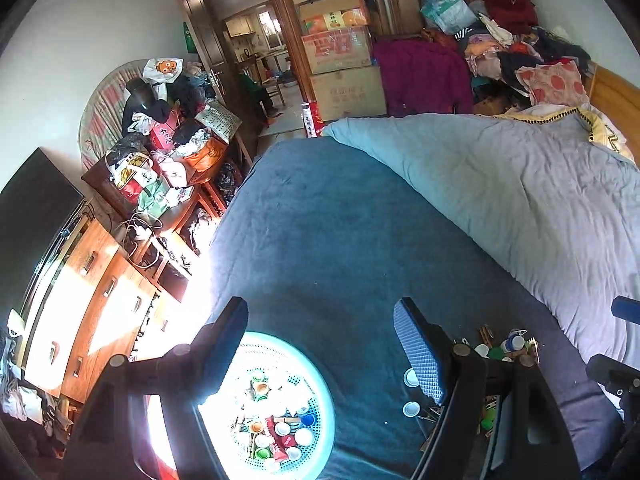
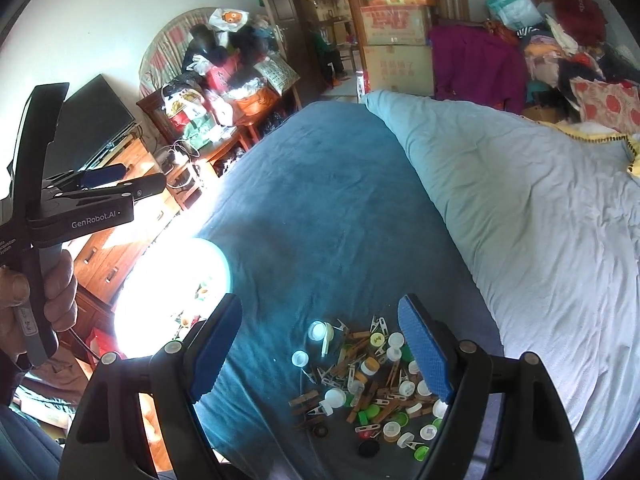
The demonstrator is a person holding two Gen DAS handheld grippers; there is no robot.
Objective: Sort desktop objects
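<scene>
My left gripper (image 1: 320, 344) hangs open above the dark blue bedspread (image 1: 340, 220), with nothing between its fingers. Just under its left finger stands a pale teal basket (image 1: 324, 376) holding several bottle caps and clothespins. Two white caps (image 1: 411, 378) lie loose by its right finger. My right gripper (image 2: 320, 344) is also open and empty, held above a pile of caps and wooden clothespins (image 2: 372, 384) on the bedspread. The basket (image 2: 180, 292) is washed out by sunlight in the right wrist view. In that same view a hand (image 2: 60, 280) holds the left gripper (image 2: 132, 180) at the left.
A light blue quilt (image 1: 520, 208) covers the right side of the bed. Left of the bed stand a wooden dresser (image 1: 92, 288), a dark TV screen (image 1: 36, 208) and a cluttered cabinet (image 1: 160, 176). Stacked cardboard boxes (image 1: 340, 48) and heaped clothes (image 1: 500, 48) fill the far side.
</scene>
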